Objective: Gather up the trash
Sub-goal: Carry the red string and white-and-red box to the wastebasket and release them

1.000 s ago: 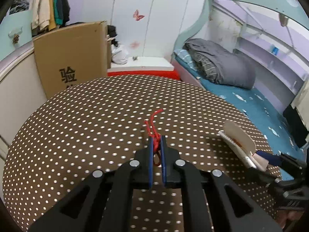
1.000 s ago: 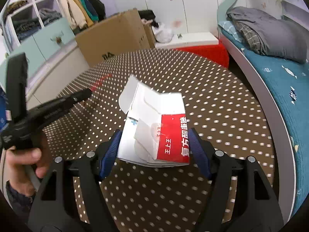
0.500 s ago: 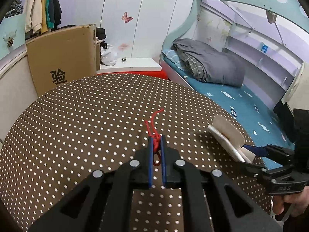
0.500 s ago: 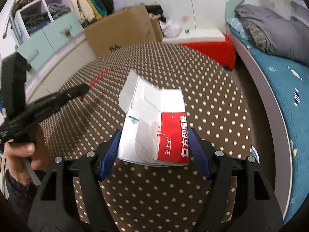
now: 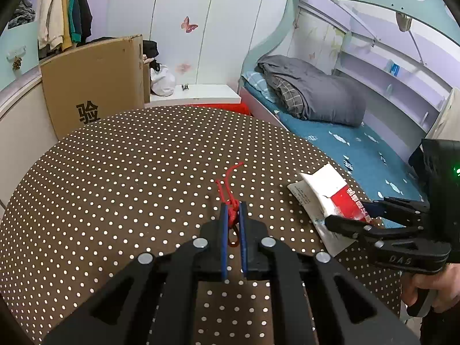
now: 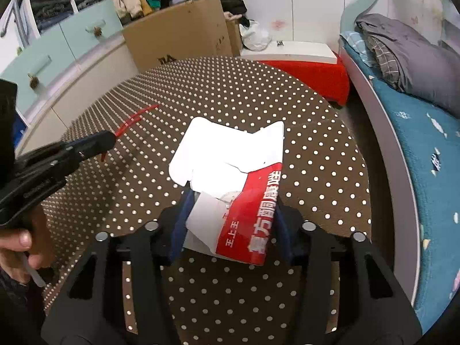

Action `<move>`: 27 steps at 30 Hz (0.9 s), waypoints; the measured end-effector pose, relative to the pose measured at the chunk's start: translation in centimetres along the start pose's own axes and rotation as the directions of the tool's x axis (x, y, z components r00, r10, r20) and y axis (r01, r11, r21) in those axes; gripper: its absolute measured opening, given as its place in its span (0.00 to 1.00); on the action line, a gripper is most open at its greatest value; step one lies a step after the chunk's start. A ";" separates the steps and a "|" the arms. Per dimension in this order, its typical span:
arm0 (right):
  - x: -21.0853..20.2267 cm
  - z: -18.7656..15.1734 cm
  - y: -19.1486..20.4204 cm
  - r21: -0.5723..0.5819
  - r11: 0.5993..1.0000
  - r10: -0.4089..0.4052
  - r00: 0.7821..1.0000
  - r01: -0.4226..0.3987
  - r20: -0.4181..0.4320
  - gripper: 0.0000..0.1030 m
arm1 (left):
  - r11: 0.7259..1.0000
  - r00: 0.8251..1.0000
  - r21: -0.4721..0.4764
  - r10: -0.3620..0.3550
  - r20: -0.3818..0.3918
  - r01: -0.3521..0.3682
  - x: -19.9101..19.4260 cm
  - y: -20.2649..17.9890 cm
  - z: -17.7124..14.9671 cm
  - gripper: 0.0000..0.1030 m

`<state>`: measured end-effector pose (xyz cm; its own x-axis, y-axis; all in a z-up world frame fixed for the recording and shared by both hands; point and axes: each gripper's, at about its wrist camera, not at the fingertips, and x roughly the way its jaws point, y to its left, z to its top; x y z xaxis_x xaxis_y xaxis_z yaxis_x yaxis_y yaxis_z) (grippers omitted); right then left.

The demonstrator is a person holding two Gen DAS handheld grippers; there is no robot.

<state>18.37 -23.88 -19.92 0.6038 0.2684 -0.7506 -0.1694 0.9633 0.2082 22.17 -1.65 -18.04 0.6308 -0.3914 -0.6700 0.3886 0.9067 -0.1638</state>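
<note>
In the left wrist view, the left tool (image 5: pixel 233 210) is clamped on a knotted red string (image 5: pixel 228 189) whose loose end trails toward the far side over the brown dotted counter (image 5: pixel 129 172); at right, the right tool (image 5: pixel 353 215) grips a red-and-white carton (image 5: pixel 327 192). In the right wrist view, the right tool (image 6: pixel 230 204) is closed on the flattened carton (image 6: pixel 230 166), held above the counter (image 6: pixel 316 143), with the left tool (image 6: pixel 97 142) at left pinching the string (image 6: pixel 132 120).
</note>
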 end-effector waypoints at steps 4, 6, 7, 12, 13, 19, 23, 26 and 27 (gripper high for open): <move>-1.4 0.3 -0.8 0.015 0.999 0.041 0.998 -0.042 0.047 0.35 | 1.000 1.000 0.001 -0.006 0.005 0.006 -0.2 -0.3 0.2 0.07; -1.7 0.4 -1.2 0.016 0.999 0.048 0.998 -0.049 0.048 0.27 | 1.000 1.000 0.006 -0.008 0.009 0.008 -0.4 -0.6 0.4 0.07; -1.7 0.4 -1.5 0.020 0.998 0.055 0.998 -0.056 0.043 0.27 | 1.000 1.000 0.008 -0.011 0.010 0.011 -0.4 -0.7 0.5 0.07; -1.5 0.0 -1.8 0.026 0.995 0.093 0.995 -0.093 0.028 0.27 | 1.000 1.000 0.011 -0.019 0.011 0.018 -0.2 -1.5 0.8 0.07; -1.5 -0.2 -1.5 0.019 0.995 0.096 0.995 -0.097 0.030 0.27 | 1.000 1.000 0.010 -0.020 0.008 0.020 -0.1 -1.6 0.8 0.07; -2.3 -0.2 -1.9 0.042 0.988 0.145 0.986 -0.149 0.086 0.16 | 1.000 1.000 0.008 -0.020 0.008 0.020 -0.3 -1.9 0.8 0.07; -3.3 0.3 -3.0 0.056 0.986 0.151 0.982 -0.158 0.114 0.15 | 1.000 0.999 0.011 -0.026 0.025 0.026 -0.8 -2.6 1.3 0.07; -4.1 0.5 -4.4 0.081 0.979 0.176 0.974 -0.188 0.141 0.15 | 0.999 0.999 0.022 -0.038 0.036 0.037 -1.1 -3.6 2.0 0.07; -4.6 0.6 -4.9 0.092 0.976 0.181 0.971 -0.197 0.155 0.15 | 0.999 0.998 0.025 -0.044 0.039 0.043 -1.1 -4.0 2.3 0.07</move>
<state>16.90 -29.89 -17.07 0.6767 0.4352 -0.5938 -0.2126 0.8877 0.4084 21.44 -5.17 -15.01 0.6391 -0.4366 -0.6332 0.4318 0.8850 -0.1743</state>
